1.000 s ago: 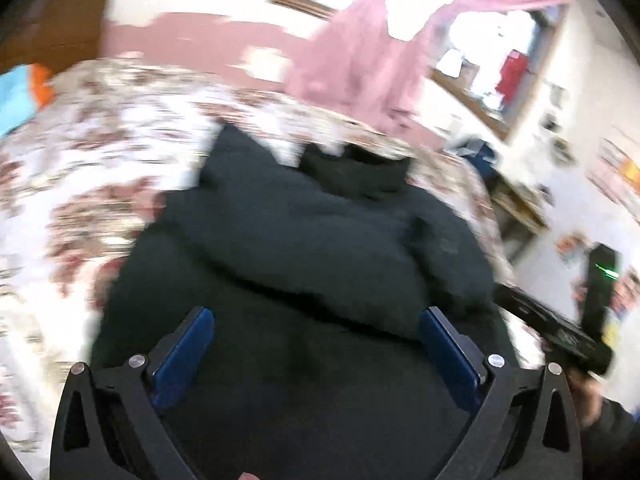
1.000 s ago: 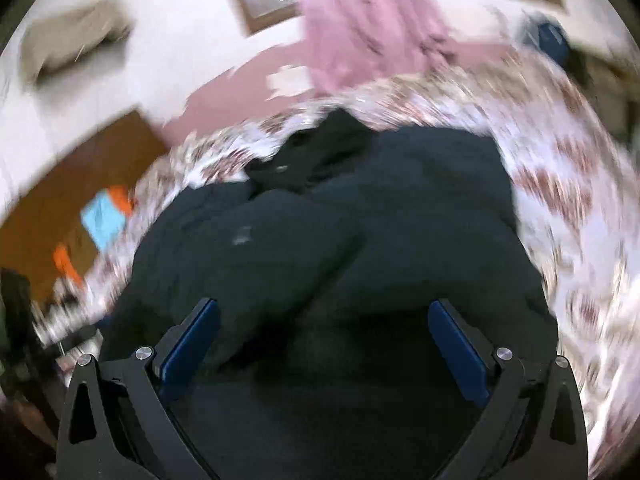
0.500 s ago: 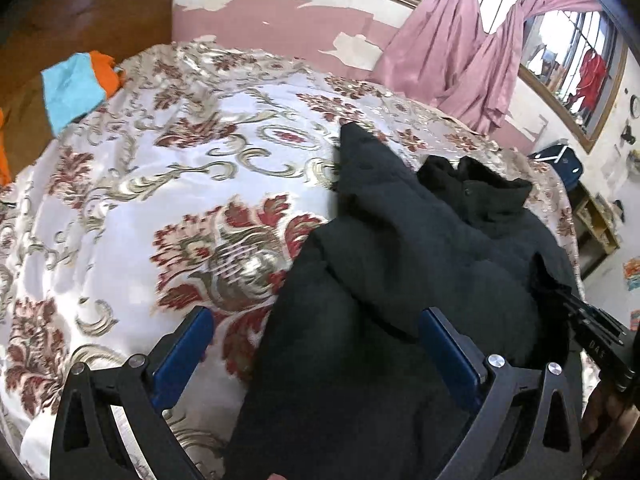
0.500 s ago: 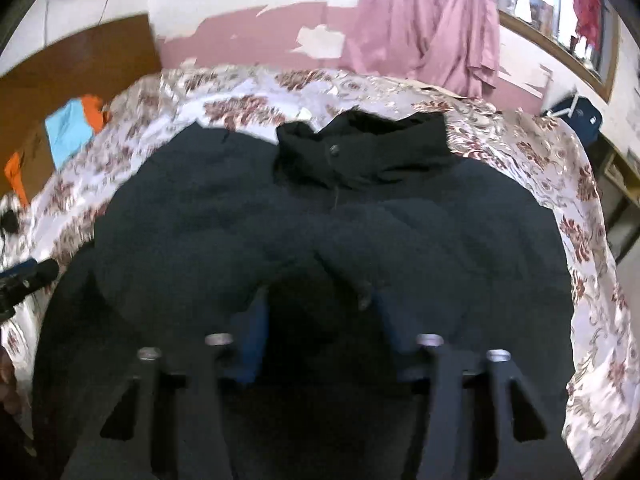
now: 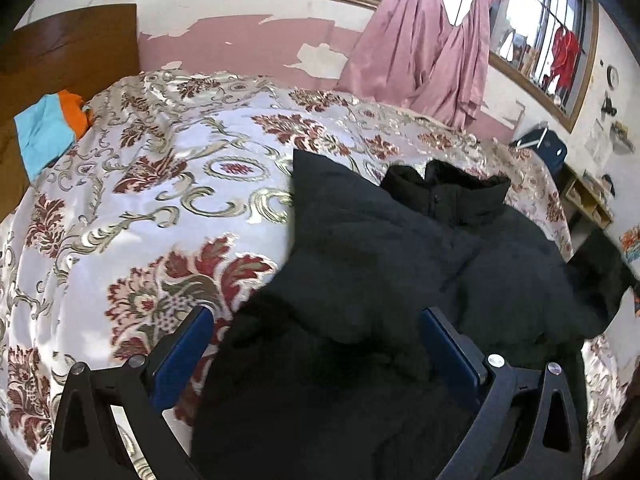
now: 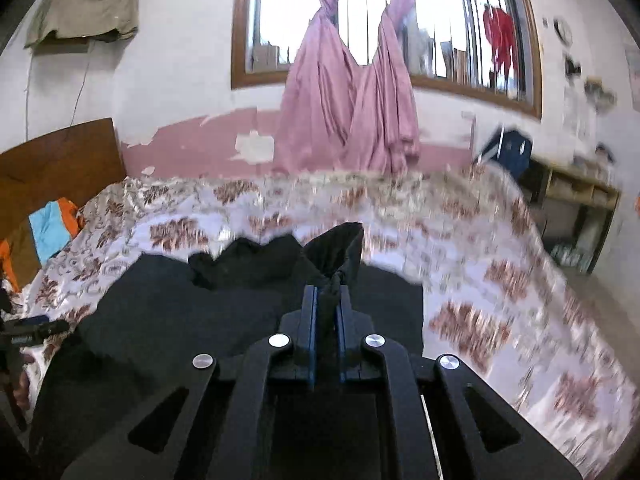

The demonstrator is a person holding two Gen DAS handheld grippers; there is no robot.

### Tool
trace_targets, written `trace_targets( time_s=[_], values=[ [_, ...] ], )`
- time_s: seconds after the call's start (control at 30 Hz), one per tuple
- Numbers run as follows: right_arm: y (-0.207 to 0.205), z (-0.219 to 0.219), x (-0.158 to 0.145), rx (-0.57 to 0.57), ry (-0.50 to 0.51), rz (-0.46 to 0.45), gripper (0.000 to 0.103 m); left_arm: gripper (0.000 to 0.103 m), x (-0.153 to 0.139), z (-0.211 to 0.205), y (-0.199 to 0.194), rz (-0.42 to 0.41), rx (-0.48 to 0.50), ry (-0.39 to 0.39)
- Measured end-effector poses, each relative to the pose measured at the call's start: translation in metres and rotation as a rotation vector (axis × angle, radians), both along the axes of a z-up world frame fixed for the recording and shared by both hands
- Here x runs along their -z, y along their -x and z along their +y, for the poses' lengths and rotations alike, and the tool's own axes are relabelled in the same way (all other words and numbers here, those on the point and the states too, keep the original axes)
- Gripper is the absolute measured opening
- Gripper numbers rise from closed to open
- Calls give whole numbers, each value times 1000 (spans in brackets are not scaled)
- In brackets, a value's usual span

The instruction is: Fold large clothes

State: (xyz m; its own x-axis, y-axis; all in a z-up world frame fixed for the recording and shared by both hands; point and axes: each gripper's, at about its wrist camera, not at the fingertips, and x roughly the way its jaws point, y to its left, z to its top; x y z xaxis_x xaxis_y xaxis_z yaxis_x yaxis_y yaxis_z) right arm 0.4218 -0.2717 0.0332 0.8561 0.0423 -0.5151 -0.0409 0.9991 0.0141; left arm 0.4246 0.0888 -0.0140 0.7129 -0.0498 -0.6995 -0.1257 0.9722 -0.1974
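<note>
A large black padded jacket [image 5: 400, 264] lies on the floral bedspread [image 5: 160, 200], collar toward the far side, one sleeve folded across its body. My left gripper [image 5: 316, 344] is open and empty, its blue pads either side of the jacket's near left edge. In the right wrist view the jacket [image 6: 180, 308] lies below, and my right gripper [image 6: 326, 312] is shut on a bunched fold of the jacket's fabric [image 6: 340, 248], which sticks up past the fingertips.
A wooden headboard [image 5: 72, 52] and blue-orange cloth [image 5: 48, 128] are at the left. Pink curtains [image 6: 348, 92] and a window are on the far wall. A shelf [image 6: 580, 200] stands beyond the bed's right side. The bedspread [image 6: 480, 260] extends right.
My right gripper has closed on a fold of the jacket and lifted it. My left gripper has shifted left toward the jacket's edge and stayed open.
</note>
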Motion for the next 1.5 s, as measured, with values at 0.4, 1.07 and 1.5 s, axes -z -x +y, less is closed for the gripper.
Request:
trace_targets(
  time_s=[0.4, 1.07, 1.5],
  values=[
    [17, -47, 40, -19, -34, 71, 60, 103, -22, -58, -12, -58, 288, 51],
    [-92, 46, 127, -207, 225, 316, 27, 103, 69, -119, -103, 153, 290, -212],
    [-82, 27, 115, -263, 72, 302, 40, 103, 52, -107, -98, 136, 362, -126]
  ],
)
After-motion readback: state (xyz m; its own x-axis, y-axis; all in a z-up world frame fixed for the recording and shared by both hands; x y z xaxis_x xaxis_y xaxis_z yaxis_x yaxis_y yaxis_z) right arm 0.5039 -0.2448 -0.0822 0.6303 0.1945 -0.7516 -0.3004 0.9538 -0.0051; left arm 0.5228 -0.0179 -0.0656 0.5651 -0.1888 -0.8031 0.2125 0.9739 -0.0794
